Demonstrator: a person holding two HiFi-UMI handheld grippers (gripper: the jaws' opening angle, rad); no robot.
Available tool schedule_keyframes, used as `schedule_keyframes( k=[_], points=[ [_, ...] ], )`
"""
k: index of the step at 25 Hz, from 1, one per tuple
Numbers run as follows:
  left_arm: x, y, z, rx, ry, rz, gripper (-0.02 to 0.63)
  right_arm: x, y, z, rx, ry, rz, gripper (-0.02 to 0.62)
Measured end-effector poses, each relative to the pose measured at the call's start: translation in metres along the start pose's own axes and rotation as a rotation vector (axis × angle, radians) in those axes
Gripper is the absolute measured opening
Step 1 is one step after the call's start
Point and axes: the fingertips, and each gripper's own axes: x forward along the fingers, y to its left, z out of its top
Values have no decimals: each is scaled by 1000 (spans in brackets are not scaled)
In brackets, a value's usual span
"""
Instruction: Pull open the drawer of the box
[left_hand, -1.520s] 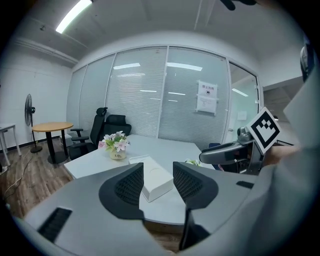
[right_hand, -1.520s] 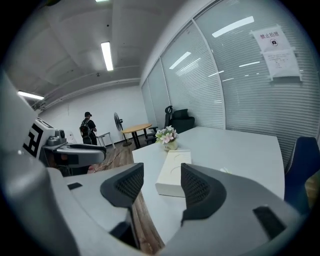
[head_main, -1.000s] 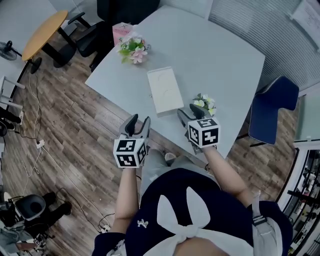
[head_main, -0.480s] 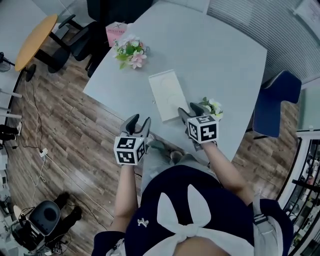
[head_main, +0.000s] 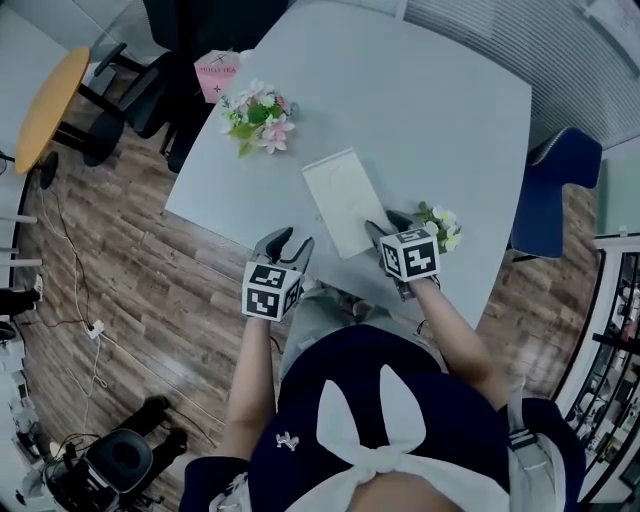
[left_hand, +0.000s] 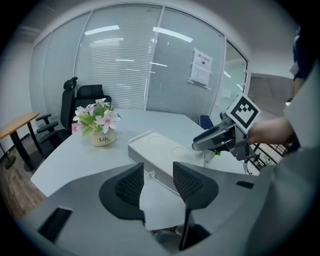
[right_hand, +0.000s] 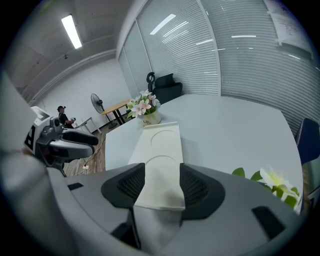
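Observation:
A flat white box (head_main: 338, 197) lies near the table's front edge, with two round recesses in its lid. A small clear knob (left_hand: 151, 174) sits on the box's side (left_hand: 159, 159) that faces my left gripper, and the drawer looks closed. My left gripper (head_main: 287, 244) (left_hand: 157, 181) hovers off the table edge, open, with the knob showing between its jaws a short way ahead. At the box's near end my right gripper (head_main: 386, 229) (right_hand: 161, 186) is open, and its jaws frame the box (right_hand: 161, 145). I cannot tell whether it touches the box.
A pot of pink flowers (head_main: 256, 118) stands at the table's far left, with a pink carton (head_main: 215, 70) behind it. A small flower sprig (head_main: 440, 221) lies just right of my right gripper. A blue chair (head_main: 560, 190) stands to the right. Wooden floor lies below my left gripper.
Both grippers have come forward to the table. The left one has moved right toward the box's side, and the right one has closed in on the box's near end.

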Motion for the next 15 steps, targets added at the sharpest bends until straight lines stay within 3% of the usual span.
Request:
schedule_keyframes(
  k=[7, 15],
  points=[
    [26, 22, -10, 74, 79, -29, 173, 22, -14, -7, 10, 59, -59, 224],
    [59, 25, -28, 164, 195, -125, 173, 41, -24, -22, 25, 148, -81, 204]
  ],
)
